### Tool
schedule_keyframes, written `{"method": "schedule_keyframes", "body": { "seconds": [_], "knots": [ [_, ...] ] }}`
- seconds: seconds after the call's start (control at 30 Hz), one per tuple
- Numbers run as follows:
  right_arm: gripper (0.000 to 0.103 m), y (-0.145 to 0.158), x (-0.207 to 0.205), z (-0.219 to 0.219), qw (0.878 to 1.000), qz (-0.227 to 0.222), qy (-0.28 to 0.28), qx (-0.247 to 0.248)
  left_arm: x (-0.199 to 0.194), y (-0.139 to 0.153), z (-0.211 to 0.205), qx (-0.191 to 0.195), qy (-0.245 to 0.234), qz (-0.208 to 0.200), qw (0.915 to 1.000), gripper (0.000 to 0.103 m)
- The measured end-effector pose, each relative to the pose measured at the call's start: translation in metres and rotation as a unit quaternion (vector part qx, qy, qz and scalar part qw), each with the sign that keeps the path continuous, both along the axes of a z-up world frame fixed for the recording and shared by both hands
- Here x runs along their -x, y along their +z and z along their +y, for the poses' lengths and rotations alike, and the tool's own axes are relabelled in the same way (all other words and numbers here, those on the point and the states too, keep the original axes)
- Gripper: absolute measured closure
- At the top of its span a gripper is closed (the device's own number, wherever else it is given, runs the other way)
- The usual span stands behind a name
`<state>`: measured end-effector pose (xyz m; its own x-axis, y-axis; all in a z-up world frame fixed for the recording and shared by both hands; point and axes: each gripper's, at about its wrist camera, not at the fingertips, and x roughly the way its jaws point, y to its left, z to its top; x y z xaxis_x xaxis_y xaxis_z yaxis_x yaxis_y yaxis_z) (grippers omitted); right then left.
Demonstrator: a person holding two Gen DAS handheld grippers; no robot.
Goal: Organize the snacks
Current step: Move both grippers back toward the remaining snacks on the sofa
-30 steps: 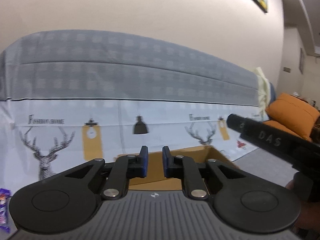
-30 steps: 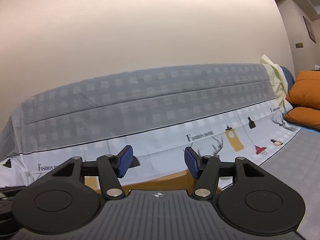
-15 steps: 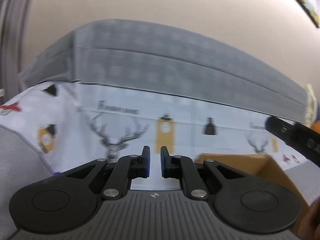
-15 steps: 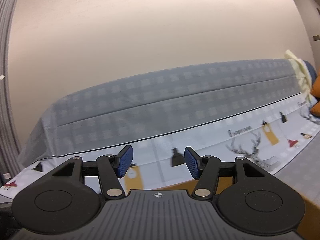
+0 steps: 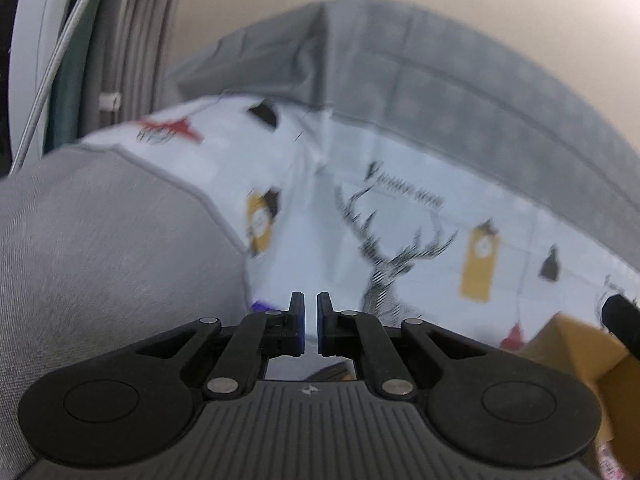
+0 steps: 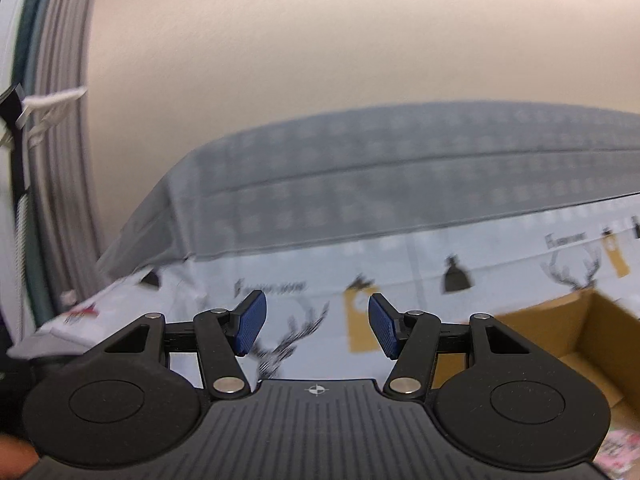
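My left gripper [image 5: 311, 328] points down at a sofa covered by a white deer-print sheet [image 5: 400, 248]; its jaws are closing to a thin slit with nothing between them. A bit of a purple snack packet [image 5: 262, 305] peeks out just left of its fingertips. An open cardboard box [image 5: 576, 348] sits at the lower right. In the right wrist view my right gripper [image 6: 316, 328] stands open and empty over the same sheet, with the cardboard box [image 6: 592, 332] to its right. A pink packet [image 6: 620, 448] shows at the bottom right corner.
A grey cushion [image 5: 100, 260] fills the left of the left wrist view. Grey curtains [image 5: 132, 40] hang at the far left beside a beige wall [image 6: 320, 60]. A grey checked cover [image 6: 400, 184] drapes the sofa back. A black piece of the other gripper [image 5: 622, 320] pokes in at the right edge.
Both views have swung left along the sofa, so the box slid to the right edge and the cushion and curtains came in. The left jaws narrowed; the right jaws kept their width.
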<state>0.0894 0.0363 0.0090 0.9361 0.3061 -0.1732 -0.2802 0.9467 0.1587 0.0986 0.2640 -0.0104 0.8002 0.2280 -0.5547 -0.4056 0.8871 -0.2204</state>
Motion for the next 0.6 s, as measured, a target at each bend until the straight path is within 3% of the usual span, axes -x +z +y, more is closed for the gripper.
{"method": "schedule_keyframes", "body": {
  "seconds": [0.07,0.2,0.43,0.53,0.6],
  "knots": [
    [0.043,-0.009,-0.004,0.013,0.999,0.019,0.024,0.011,-0.001,-0.005,0.010,0.017,0.004,0.002,0.9998,0.097],
    [0.044,-0.035,-0.017,0.042,0.994,0.078,0.070,0.040,-0.006,-0.017,0.017,0.015,0.004,0.021,0.9997,0.097],
    [0.042,-0.078,-0.044,0.068,0.980,0.157,0.090,0.081,-0.018,-0.048,0.022,0.006,0.010,0.072,0.9973,0.093],
    [0.032,-0.096,-0.055,0.074,0.973,0.178,0.102,0.103,-0.025,-0.058,0.016,-0.020,0.002,0.089,0.9959,0.091],
    [0.028,-0.108,-0.063,0.080,0.968,0.195,0.112,0.114,-0.029,-0.063,0.012,-0.032,-0.003,0.095,0.9950,0.082]
  ]
}}
